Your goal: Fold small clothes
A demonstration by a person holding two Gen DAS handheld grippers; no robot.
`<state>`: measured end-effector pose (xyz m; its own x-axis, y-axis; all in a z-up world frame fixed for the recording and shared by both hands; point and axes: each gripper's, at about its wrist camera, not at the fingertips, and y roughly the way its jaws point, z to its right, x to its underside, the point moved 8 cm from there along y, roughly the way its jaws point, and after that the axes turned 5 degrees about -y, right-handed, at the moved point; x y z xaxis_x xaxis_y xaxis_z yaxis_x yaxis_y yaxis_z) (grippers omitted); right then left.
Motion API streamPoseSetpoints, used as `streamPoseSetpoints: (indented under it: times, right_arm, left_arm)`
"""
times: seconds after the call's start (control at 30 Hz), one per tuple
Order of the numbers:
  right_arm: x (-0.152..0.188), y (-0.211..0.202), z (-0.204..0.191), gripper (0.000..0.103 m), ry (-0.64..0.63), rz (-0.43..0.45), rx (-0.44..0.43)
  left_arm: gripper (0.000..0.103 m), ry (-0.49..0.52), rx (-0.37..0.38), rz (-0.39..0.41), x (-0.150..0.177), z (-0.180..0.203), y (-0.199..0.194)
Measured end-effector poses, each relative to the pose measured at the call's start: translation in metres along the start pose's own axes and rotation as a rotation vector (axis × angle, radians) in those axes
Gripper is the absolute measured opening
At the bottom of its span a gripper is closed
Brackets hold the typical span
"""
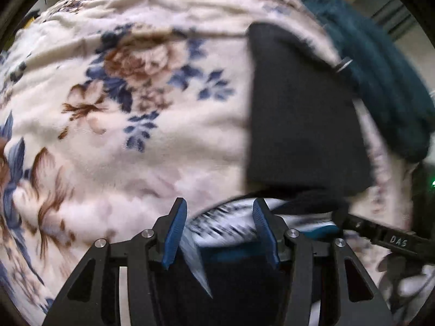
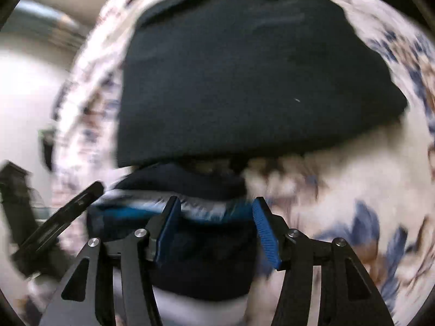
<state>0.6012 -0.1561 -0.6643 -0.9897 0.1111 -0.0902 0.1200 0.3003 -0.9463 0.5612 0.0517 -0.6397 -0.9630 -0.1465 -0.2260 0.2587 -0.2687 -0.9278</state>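
"DAS" is readable on the right gripper (image 1: pixel 391 240) at four o'clock. Both it and the left gripper (image 1: pixel 220 212) have fingers apart over a striped garment (image 1: pixel 225 225) on the floral blanket (image 1: pixel 136 149); whether either pinches the cloth cannot be told.

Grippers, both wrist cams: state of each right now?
Left gripper: jaws apart, patterned garment between them, grip cannot be told.
Right gripper: jaws apart, same garment below, grip cannot be told.

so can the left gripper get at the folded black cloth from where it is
Probably yes. The folded black cloth lies flat on the floral blanket, ahead of the left gripper with nothing on top of it. But a striped garment already sits between its jaws, so that must go first.
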Motion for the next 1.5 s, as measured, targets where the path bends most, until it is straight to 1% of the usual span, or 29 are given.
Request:
streamPoseSetpoints:
  times: [0.03,0.07,0.13,0.17,0.23,0.3,0.37,0.43,0.47,0.5,0.57,0.6,0.63,0.7,0.73,0.77,0.83,0.87,0.97,1.0,1.07,1.1,1.2,1.23,1.27,1.33,1.4,1.43,1.5]
  right_arm:
    - [-0.011,0.013,0.004,0.057,0.003,-0.009,0.031]
    - [-0.014,0.018,0.006,0.057,0.019,-0.008,0.036]
    - [-0.022,0.017,0.010,0.057,0.061,0.004,0.036]
    - [-0.026,0.012,0.012,0.057,0.086,0.013,0.025]
    - [-0.028,-0.002,0.012,0.057,0.132,0.037,-0.028]
    - [-0.019,-0.021,0.008,0.057,0.135,0.069,-0.091]
    - [-0.002,-0.030,0.000,0.057,0.103,0.051,-0.111]
    - [0.013,-0.029,-0.008,0.057,0.064,0.019,-0.123]
    - [0.018,-0.024,-0.011,0.057,0.045,0.007,-0.117]
    - [0.022,-0.022,-0.009,0.057,0.031,0.004,-0.103]
    - [0.017,-0.008,-0.006,0.057,0.032,0.003,-0.064]
    - [0.014,0.000,-0.006,0.057,0.041,0.000,-0.059]
    - [0.006,0.013,-0.008,0.057,0.049,-0.009,-0.041]
    - [-0.004,0.025,-0.006,0.057,0.048,-0.010,-0.020]
    - [-0.009,0.029,-0.007,0.057,0.044,-0.011,-0.010]
    - [-0.010,0.029,-0.007,0.057,0.041,-0.012,-0.002]
    - [-0.012,0.027,-0.015,0.057,0.034,-0.014,0.005]
    - [-0.011,0.020,-0.016,0.057,0.035,-0.013,-0.001]
    - [0.000,-0.008,-0.018,0.057,0.052,-0.015,-0.071]
    - [0.009,-0.019,-0.019,0.057,0.053,-0.016,-0.098]
    - [0.030,-0.036,-0.014,0.058,0.064,-0.021,-0.121]
    - [0.041,-0.044,-0.012,0.060,0.073,-0.028,-0.130]
    - [0.089,-0.070,-0.001,0.063,0.108,-0.064,-0.180]
    - [0.112,-0.079,0.003,0.063,0.116,-0.083,-0.194]
    - [0.130,-0.085,0.003,0.063,0.122,-0.098,-0.197]
    - [0.170,-0.094,0.003,0.063,0.137,-0.131,-0.203]
    - [0.212,-0.100,0.001,0.063,0.144,-0.165,-0.196]
    - [0.241,-0.105,0.006,0.063,0.146,-0.185,-0.191]
    - [0.289,-0.105,0.007,0.063,0.165,-0.218,-0.170]
  left_arm:
    - [0.048,-0.006,-0.018,-0.012,-0.002,-0.004,0.010]
    - [0.048,-0.018,-0.025,-0.023,-0.006,-0.008,0.018]
    - [0.048,-0.045,-0.023,-0.024,-0.012,-0.012,0.019]
    - [0.048,-0.055,-0.009,-0.016,-0.015,-0.011,0.015]
    - [0.048,-0.077,0.030,0.014,-0.018,-0.009,-0.005]
    - [0.048,-0.087,0.083,0.044,-0.015,-0.004,-0.027]
    - [0.048,-0.053,0.112,0.073,-0.007,0.007,-0.049]
    - [0.048,-0.003,0.117,0.067,0.004,0.020,-0.055]
    - [0.048,0.037,0.113,0.045,0.011,0.030,-0.051]
    - [0.048,0.075,0.077,0.031,0.014,0.037,-0.042]
    - [0.048,0.138,-0.046,0.018,0.015,0.038,-0.019]
    - [0.048,0.140,-0.080,0.005,0.014,0.034,-0.007]
    - [0.048,0.137,-0.097,-0.006,0.013,0.031,0.003]
    - [0.051,0.119,-0.120,-0.004,0.002,0.023,0.014]
    - [0.051,0.103,-0.119,-0.011,-0.003,0.019,0.017]
    - [0.051,0.067,-0.097,-0.017,-0.007,0.015,0.019]
    - [0.048,0.027,-0.103,-0.013,-0.013,0.007,0.013]
    - [0.048,0.010,-0.086,-0.003,-0.015,0.004,0.005]
    - [0.048,-0.052,-0.002,0.023,-0.011,-0.002,-0.027]
    - [0.048,-0.068,0.032,0.034,-0.006,-0.004,-0.042]
    - [0.049,-0.087,0.084,0.058,0.007,-0.006,-0.066]
    - [0.049,-0.091,0.114,0.070,0.013,-0.004,-0.077]
    - [0.052,-0.102,0.177,0.097,0.043,-0.005,-0.113]
    - [0.052,-0.107,0.195,0.092,0.055,-0.005,-0.121]
    - [0.052,-0.114,0.195,0.081,0.068,-0.008,-0.127]
    - [0.052,-0.126,0.222,0.057,0.098,-0.014,-0.138]
    - [0.052,-0.131,0.212,0.018,0.136,-0.025,-0.147]
    - [0.052,-0.139,0.230,-0.013,0.159,-0.031,-0.149]
    - [0.052,-0.145,0.216,-0.080,0.203,-0.044,-0.150]
